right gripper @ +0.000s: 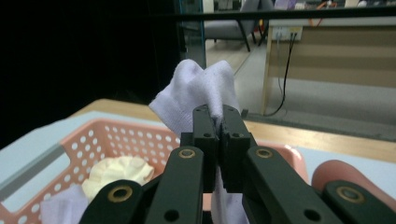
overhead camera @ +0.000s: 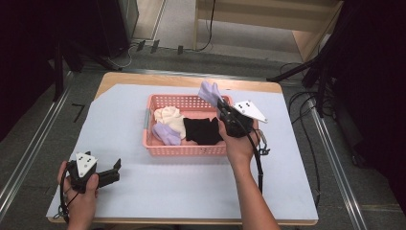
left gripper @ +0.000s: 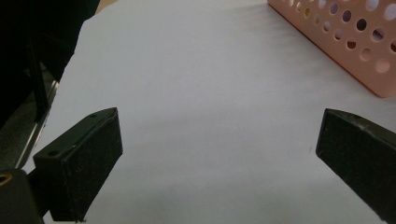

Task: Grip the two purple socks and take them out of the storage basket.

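Your left claw [overhead camera: 114, 171] rests on the tabletop [overhead camera: 143, 191] near its left front corner, jaws spread wide with nothing between them. Further right, the pink basket [overhead camera: 184, 149] holds a cream sock [overhead camera: 170, 117], a lavender sock [overhead camera: 165, 134] and a black sock [overhead camera: 203, 130]. Your right claw [right gripper: 218, 126] is clenched on a pale lavender sock [right gripper: 196, 88], lifted above the basket's far right corner. This looks like an unloading step; next, carry that sock clear and set it down on the tabletop.
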Available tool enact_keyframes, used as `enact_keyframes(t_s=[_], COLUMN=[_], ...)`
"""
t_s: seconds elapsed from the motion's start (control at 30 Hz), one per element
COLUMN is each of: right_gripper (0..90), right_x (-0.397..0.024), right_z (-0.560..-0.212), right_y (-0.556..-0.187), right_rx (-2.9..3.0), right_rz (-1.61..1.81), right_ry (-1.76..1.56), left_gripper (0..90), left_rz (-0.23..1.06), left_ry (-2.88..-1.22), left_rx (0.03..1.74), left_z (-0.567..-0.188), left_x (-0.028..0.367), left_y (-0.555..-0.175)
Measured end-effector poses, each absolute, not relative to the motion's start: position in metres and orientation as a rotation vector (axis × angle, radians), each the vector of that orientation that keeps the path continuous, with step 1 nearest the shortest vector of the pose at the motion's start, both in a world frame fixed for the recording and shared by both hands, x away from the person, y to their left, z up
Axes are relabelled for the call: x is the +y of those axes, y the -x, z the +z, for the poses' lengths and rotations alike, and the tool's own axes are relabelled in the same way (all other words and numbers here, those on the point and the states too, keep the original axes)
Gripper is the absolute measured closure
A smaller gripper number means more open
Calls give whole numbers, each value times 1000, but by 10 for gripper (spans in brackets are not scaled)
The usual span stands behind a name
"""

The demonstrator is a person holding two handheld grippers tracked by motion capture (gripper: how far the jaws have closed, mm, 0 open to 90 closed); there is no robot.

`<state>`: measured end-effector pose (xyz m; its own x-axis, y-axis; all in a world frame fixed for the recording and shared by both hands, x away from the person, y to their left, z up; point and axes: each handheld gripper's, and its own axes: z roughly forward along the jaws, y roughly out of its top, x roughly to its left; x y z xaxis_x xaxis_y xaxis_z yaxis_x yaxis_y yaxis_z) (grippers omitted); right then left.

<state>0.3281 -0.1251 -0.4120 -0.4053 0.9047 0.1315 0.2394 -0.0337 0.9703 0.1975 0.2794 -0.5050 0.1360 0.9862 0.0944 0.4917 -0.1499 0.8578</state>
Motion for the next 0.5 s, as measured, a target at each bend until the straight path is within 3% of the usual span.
enact_keyframes(t_s=[0.5], right_gripper=[863], right_x=[-173], right_z=[-408], right_y=[-322], right_rx=[1467], right_rz=[1451], right_ry=[-1262], left_gripper=[13], left_rz=[929], left_ry=[-1726], left_rx=[1432], left_z=[-506], left_x=[279], left_y=[-198])
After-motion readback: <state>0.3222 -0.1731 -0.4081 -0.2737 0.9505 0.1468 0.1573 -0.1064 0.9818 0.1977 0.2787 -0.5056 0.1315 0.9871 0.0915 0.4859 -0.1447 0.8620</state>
